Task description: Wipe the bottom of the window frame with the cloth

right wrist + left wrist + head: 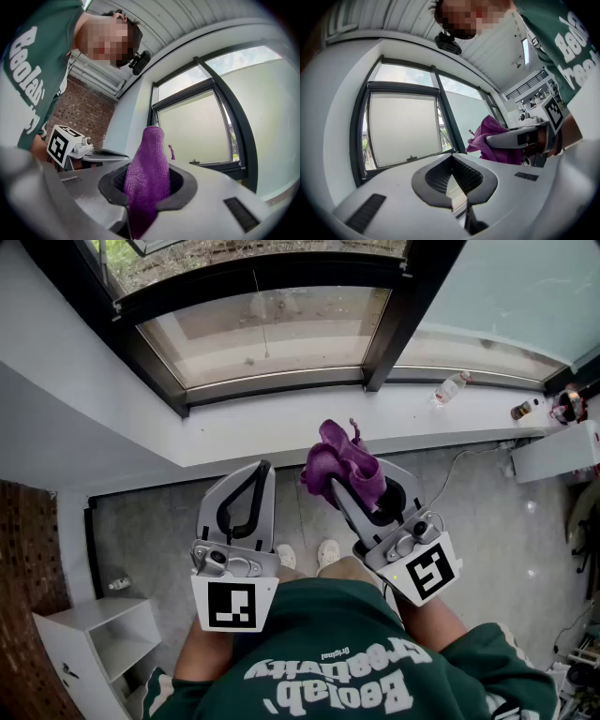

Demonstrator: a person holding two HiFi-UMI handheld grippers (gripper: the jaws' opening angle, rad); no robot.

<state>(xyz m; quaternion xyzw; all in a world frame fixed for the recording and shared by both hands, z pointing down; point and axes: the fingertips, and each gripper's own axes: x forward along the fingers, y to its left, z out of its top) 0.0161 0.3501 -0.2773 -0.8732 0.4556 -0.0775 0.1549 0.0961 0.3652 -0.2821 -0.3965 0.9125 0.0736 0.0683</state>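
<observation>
A purple cloth (343, 463) sticks up bunched from my right gripper (343, 489), which is shut on it and held above the floor in front of the sill. In the right gripper view the cloth (149, 173) fills the gap between the jaws. My left gripper (262, 468) is beside it on the left, shut with nothing in it; its pads (461, 174) meet at the tip. The window frame's bottom rail (272, 383) runs dark above the white sill (281, 427), beyond both grippers. From the left gripper view I see the cloth (492, 136) at the right.
A plastic bottle (451, 388) lies on the sill at the right, with small items (522, 411) further along. A white shelf unit (94, 634) stands at lower left by a brick wall (23, 549). A white box (558, 451) and a cable (459, 460) are at the right.
</observation>
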